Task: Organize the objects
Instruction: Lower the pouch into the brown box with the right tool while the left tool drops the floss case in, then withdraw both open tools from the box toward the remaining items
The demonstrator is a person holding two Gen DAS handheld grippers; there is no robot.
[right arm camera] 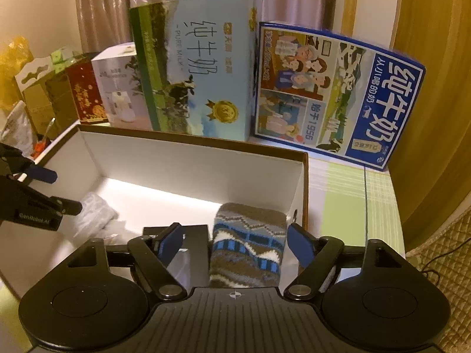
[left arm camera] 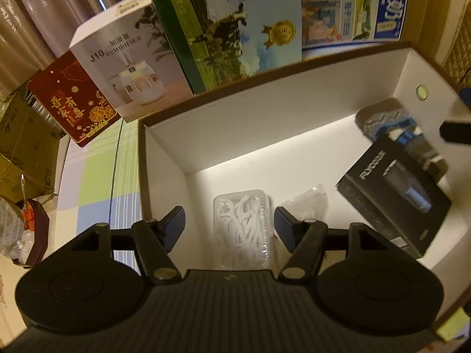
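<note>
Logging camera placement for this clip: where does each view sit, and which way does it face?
Left wrist view: rides on the left gripper, looking down into the white box at a clear plastic case between its open fingers; the right gripper's tip shows at the right edge.
Right wrist view: rides on the right gripper, facing the milk cartons across the box, open above the patterned sock; the left gripper enters from the left.
Shared: box, sock, black carton, milk cartons.
</note>
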